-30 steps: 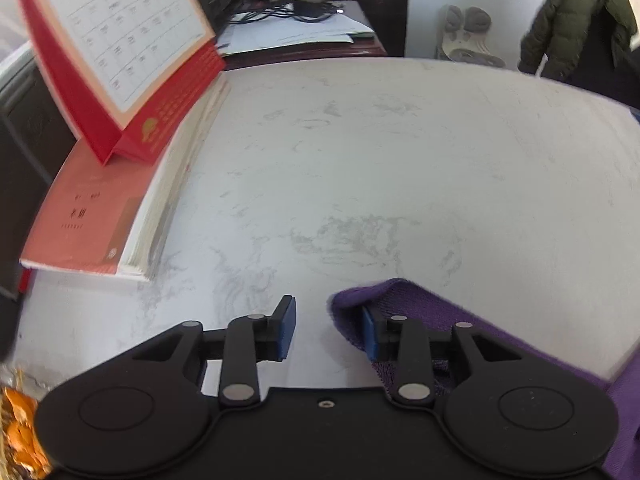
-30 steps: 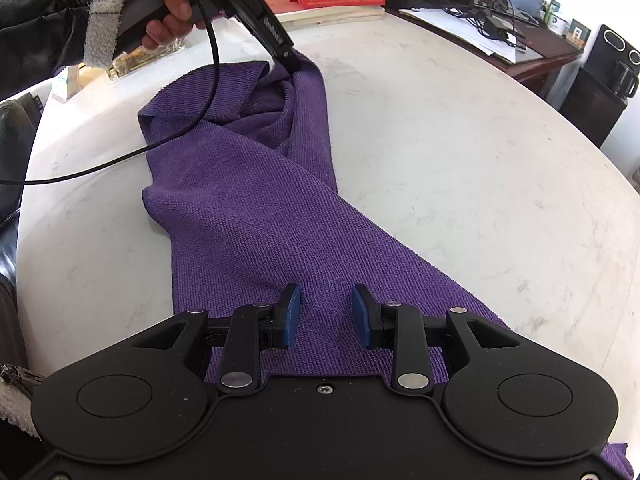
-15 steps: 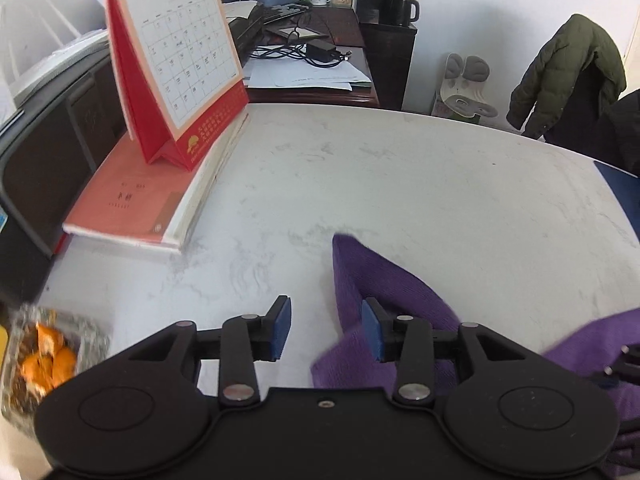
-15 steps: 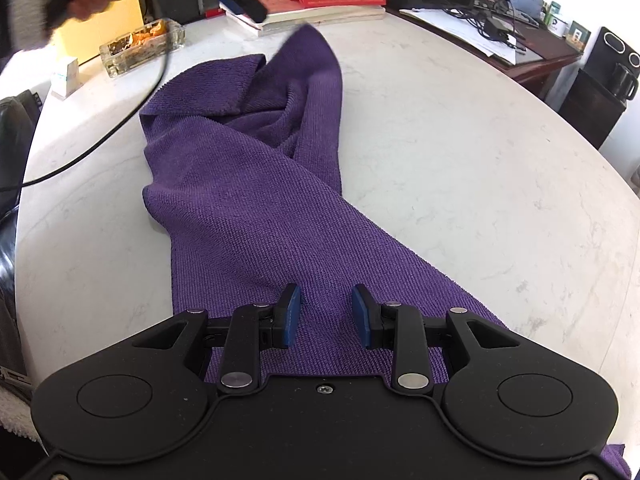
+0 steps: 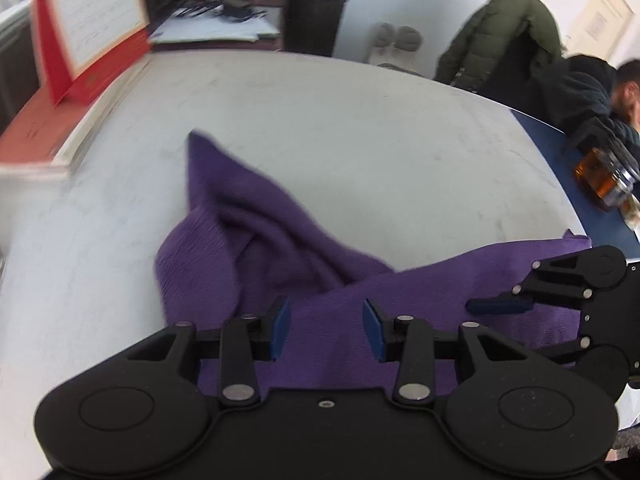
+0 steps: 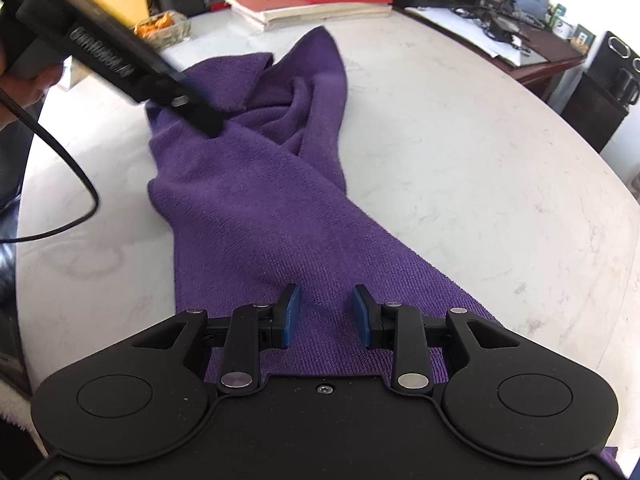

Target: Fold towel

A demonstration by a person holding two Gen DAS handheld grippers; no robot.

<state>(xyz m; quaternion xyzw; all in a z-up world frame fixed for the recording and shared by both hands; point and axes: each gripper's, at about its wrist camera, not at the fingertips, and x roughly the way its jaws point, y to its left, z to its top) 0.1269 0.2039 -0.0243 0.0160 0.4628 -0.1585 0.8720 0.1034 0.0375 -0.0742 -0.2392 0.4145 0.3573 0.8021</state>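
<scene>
A purple towel (image 6: 256,208) lies in a long, twisted strip across the white marble table (image 6: 480,160). Its far corner (image 5: 196,144) points to the stack of books, and its far part is bunched into folds. My right gripper (image 6: 325,314) stands open low over the near end, with flat cloth showing in the gap between its blue pads. My left gripper (image 5: 326,322) is open too, above the towel (image 5: 280,240), with nothing pinched. In the right wrist view the left gripper (image 6: 200,116) reaches in from the upper left over the cloth's left edge. At the right of the left wrist view the right gripper (image 5: 504,304) rests on the towel.
A red desk calendar (image 5: 88,32) stands on a stack of books (image 6: 304,6) at the table's far edge. Beside it is a glass dish with orange peel (image 6: 160,28). A black cable (image 6: 60,184) loops at the left. A person (image 5: 592,80) sits beyond a glass pot (image 5: 604,180).
The left gripper let go of the towel's far corner, lifted off and drew back over the towel's middle. The corner now lies flat on the table. The right gripper has stayed put.
</scene>
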